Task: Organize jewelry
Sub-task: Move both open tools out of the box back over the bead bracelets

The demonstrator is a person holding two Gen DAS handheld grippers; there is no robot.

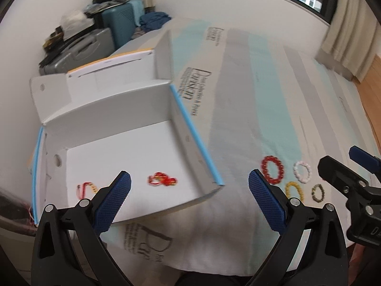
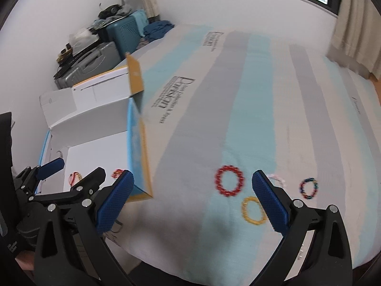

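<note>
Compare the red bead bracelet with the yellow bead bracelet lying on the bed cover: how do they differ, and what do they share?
The red bracelet forms a larger ring than the yellow bracelet. The red one lies farther from the camera, on the light blue stripe; the yellow one lies nearer, partly hidden behind a finger of the right gripper. Both are closed bead loops, flat on the cover, outside the box.
</note>
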